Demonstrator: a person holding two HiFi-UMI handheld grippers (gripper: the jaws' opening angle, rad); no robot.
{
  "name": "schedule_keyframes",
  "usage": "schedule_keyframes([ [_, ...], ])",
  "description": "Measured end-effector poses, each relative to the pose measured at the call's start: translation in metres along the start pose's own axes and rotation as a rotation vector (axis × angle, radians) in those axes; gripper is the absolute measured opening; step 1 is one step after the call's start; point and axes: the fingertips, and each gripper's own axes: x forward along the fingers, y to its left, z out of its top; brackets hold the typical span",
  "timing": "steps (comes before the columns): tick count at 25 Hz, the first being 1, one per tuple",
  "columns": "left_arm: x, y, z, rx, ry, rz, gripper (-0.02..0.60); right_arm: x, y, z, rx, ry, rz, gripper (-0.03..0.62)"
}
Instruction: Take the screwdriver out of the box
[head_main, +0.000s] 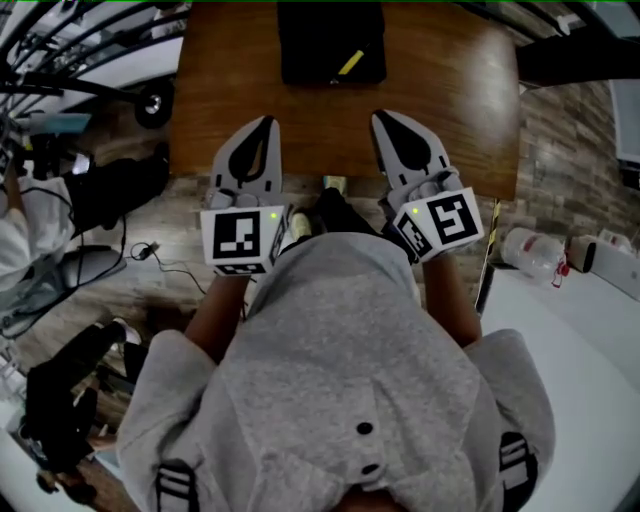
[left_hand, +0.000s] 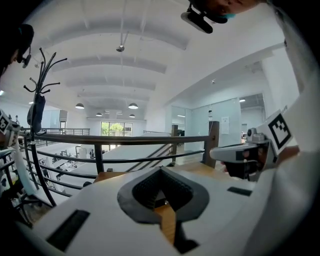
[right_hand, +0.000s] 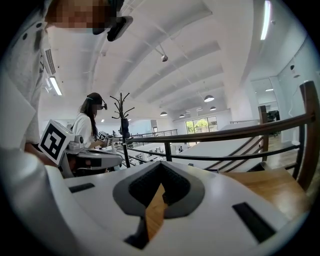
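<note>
Approach: left hand-held gripper and right hand-held gripper both closed, empty.
I'd open the right one before reaching the box, then pinch the screwdriver squarely.

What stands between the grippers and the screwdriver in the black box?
Nothing visible: bare table separates the left gripper, the right gripper and the black box, where the yellow screwdriver lies uncovered.

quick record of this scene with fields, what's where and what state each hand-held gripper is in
surface: wooden table
box: black, at the table's far edge
screwdriver: probably the yellow item lying in the box
left hand-held gripper: shut, empty, over the table's near part
right hand-held gripper: shut, empty, beside the left one
task state: box not yet reached
</note>
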Motion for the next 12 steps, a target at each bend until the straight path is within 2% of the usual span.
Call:
schedule_keyframes([
  [12,0.072,0.0,0.022,0.028,0.019,0.049,0.012,0.042,-0.065,0.011,0.03,-0.016,0.063,0.012],
])
